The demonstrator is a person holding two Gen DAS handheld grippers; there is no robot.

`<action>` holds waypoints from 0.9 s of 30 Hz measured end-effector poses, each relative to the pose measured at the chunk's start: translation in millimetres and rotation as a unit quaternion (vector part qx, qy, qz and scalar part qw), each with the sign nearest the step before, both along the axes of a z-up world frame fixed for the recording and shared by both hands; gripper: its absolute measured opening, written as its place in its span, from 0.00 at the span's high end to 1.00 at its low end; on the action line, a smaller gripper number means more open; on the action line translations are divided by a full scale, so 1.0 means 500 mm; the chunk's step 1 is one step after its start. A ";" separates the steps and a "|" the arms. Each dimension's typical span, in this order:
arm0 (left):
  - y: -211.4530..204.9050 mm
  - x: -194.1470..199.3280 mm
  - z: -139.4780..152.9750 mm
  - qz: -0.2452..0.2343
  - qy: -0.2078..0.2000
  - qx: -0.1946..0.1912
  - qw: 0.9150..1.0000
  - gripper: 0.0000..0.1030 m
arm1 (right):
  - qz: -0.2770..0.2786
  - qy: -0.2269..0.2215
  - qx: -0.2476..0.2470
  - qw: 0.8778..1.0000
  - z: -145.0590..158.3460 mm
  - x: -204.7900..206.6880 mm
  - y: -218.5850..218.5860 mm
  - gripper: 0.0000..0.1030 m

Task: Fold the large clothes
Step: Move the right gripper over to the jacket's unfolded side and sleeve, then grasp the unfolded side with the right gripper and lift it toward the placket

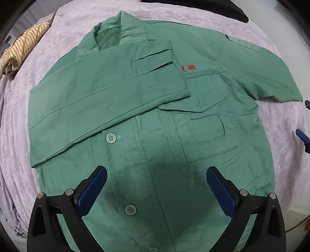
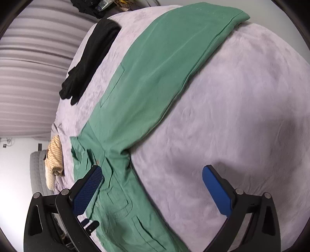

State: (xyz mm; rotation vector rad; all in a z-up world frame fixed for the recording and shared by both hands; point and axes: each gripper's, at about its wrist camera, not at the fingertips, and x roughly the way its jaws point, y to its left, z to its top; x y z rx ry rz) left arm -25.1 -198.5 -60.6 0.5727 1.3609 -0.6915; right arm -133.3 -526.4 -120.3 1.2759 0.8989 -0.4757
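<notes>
Looking down through the left wrist camera, the green work jacket [image 1: 155,120] lies front-up and buttoned on the lilac bedspread [image 1: 64,29], and every place here is given from that jacket. One long sleeve [image 1: 108,97] is already folded across the chest, its cuff ending just beside the red embroidered characters [image 1: 188,68] above the flapped chest pocket [image 1: 209,124]; those characters are too small to read. The other sleeve [image 1: 271,77] runs out sideways from the shoulder, unfolded. The left gripper [image 1: 155,190] hangs over the lower front placket with its jaws wide and nothing between them. Beyond the jacket's collar side, a striped yellow garment [image 1: 23,50] is bunched at the bed's edge, and a black garment [image 1: 222,9] lies past the shoulder.

From the right wrist camera, the outstretched sleeve [image 2: 164,64] stretches away across the bedspread [image 2: 242,116] from the jacket's armpit. The right gripper [image 2: 153,186] sits near that armpit, jaws at full spread and empty, one pad over the jacket's body, the other over bare bedspread.

The cloth looks like a mid-weight woven twill: limp, not slippery, holding creases and draping when lifted, so nothing here is fragile. My judgement is that the cuff end of the free sleeve is the best hold, pinching both layers near the hem
</notes>
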 end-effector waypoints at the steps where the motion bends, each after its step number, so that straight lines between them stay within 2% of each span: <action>1: -0.009 0.001 -0.004 -0.001 0.001 0.000 1.000 0.00 | -0.011 -0.004 -0.001 1.000 -0.003 -0.003 -0.022 0.00; 8: -0.063 0.003 -0.024 -0.002 -0.001 0.001 1.000 0.00 | -0.092 -0.058 0.021 0.994 -0.039 -0.013 -0.143 0.00; 16: -0.112 0.007 -0.047 0.005 0.004 -0.001 1.000 0.00 | -0.154 -0.112 0.047 0.981 -0.086 0.005 -0.223 0.00; 19: -0.126 0.010 -0.054 0.005 0.004 -0.002 1.000 0.00 | -0.185 -0.140 0.055 0.971 -0.097 0.001 -0.243 0.00; 24: -0.146 0.023 -0.056 0.005 0.002 -0.008 1.000 0.00 | -0.252 -0.187 0.085 0.946 -0.117 -0.020 -0.273 0.02; 25: -0.146 0.026 -0.056 0.006 0.002 -0.010 1.000 0.00 | -0.260 -0.191 0.091 0.942 -0.121 -0.020 -0.275 0.15; 26: -0.148 0.029 -0.056 0.008 0.002 -0.012 1.000 0.00 | -0.264 -0.195 0.096 0.940 -0.124 -0.019 -0.278 0.57; 27: -0.149 0.040 -0.059 0.009 0.003 -0.013 1.000 0.00 | -0.261 -0.190 0.102 0.941 -0.130 -0.016 -0.282 0.81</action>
